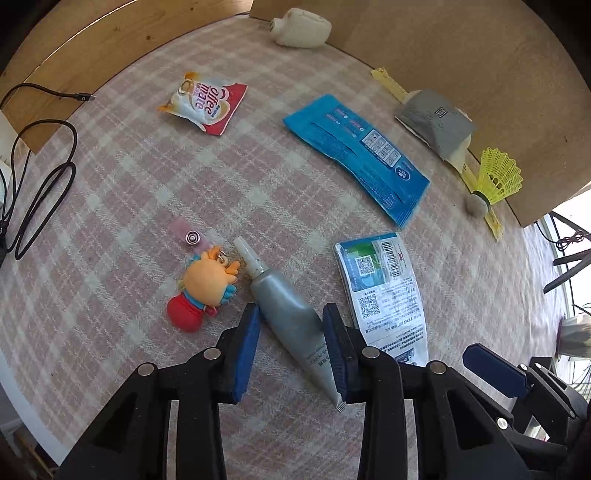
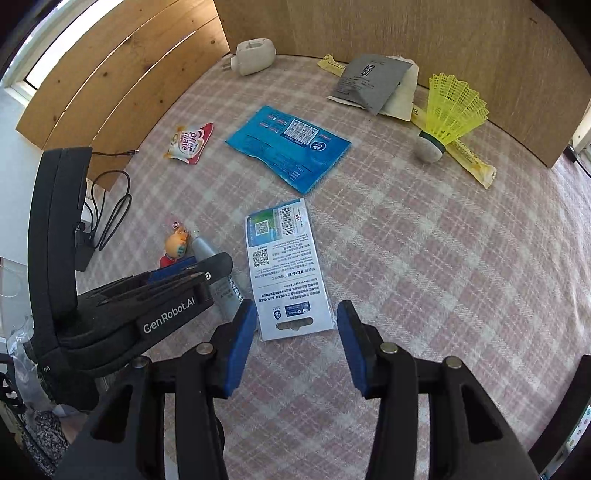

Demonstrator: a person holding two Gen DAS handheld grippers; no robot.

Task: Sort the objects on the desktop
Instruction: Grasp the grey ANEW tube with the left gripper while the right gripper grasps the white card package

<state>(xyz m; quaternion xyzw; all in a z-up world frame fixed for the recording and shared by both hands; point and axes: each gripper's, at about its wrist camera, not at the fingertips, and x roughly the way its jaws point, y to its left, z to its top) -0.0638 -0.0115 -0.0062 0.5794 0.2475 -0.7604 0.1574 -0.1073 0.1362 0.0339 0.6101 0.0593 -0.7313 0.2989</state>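
Pink-and-cream plaid cloth [image 1: 155, 177] covers the desk; wooden panels behind. Far left edge: black cable [image 1: 44, 177] looped off the cloth; next, coffee creamer sachet [image 1: 205, 101] lying flat toward the back; nearer, cartoon keychain figure [image 1: 205, 286], orange head, red base, just beside the nozzle of a grey tube [image 1: 291, 317].

Left gripper [image 1: 291, 317] points steeply down over the tube; blue pads straddle its body, partly open, both sitting right at its sides; firm pressing cannot be told; tube flat on the cloth.

Centre back: white plug adapter [image 1: 299, 27] against the panel; blue flat packet [image 1: 358, 155] diagonal in mid-cloth; white printed card package [image 2: 284, 273] just right of the tube.

Right gripper [image 2: 297, 319] hangs above the card's near, slotted end; jaws wide apart, nothing gripped, pads clear of the card's edges.

Right back: grey pouch [image 2: 373, 81] on pale papers; yellow shuttlecock [image 2: 447, 110] lying across a yellow strip [image 2: 469, 158].
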